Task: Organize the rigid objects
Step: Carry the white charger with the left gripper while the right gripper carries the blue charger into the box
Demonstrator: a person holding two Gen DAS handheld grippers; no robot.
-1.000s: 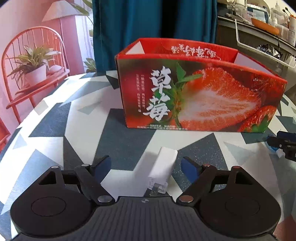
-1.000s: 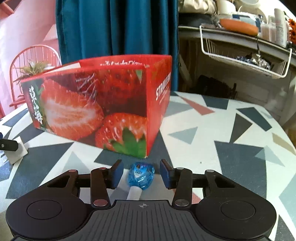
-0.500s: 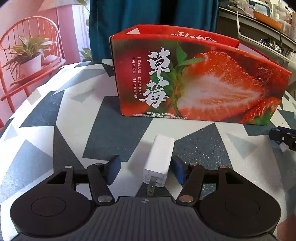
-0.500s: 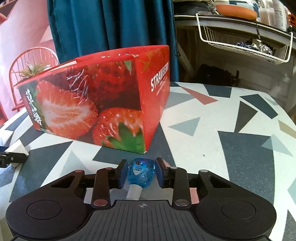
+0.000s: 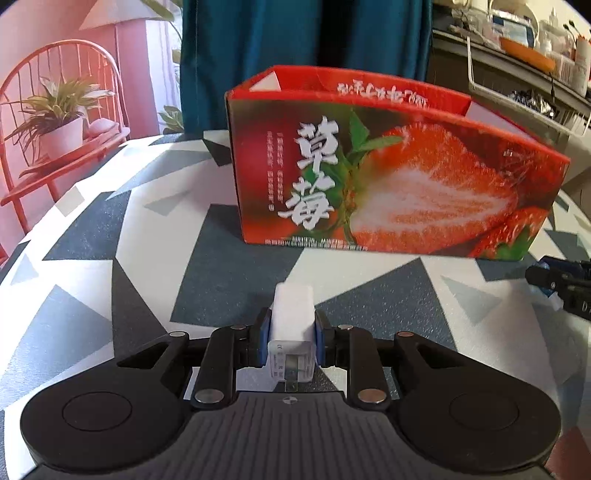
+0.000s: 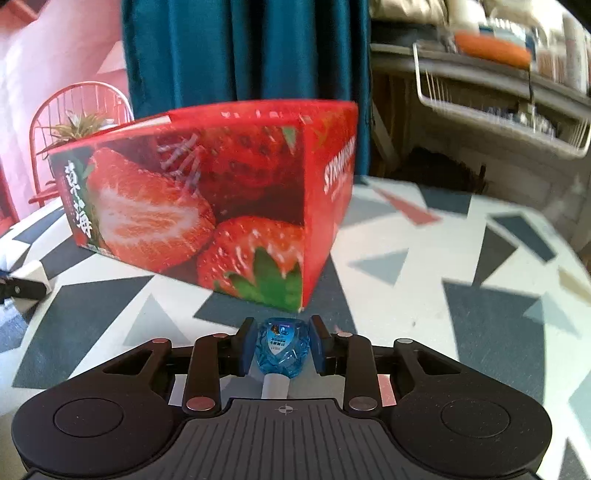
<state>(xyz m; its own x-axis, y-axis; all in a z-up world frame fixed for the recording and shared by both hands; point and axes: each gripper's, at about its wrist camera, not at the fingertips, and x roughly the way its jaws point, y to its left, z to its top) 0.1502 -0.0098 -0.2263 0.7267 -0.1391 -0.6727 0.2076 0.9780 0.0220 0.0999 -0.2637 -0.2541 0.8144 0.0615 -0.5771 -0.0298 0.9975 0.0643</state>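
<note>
My left gripper (image 5: 292, 334) is shut on a white plug-in charger (image 5: 293, 325), its prongs towards the camera, held just above the patterned table (image 5: 122, 258). The open red strawberry box (image 5: 388, 173) stands straight ahead of it. My right gripper (image 6: 282, 345) is shut on a small blue faceted bottle (image 6: 282, 349) with a white neck, in front of the box's near corner (image 6: 258, 206). The right gripper's tips show at the left view's right edge (image 5: 561, 284). The charger's end shows at the right view's left edge (image 6: 35, 275).
A red wire chair with a potted plant (image 5: 61, 125) stands left of the table. A teal curtain (image 5: 303, 33) hangs behind the box. A shelf with a white wire basket (image 6: 498, 110) is at the right rear.
My left gripper has closed on the charger and lifted it off the table. My right gripper has tightened on the blue bottle and risen a little towards the box.
</note>
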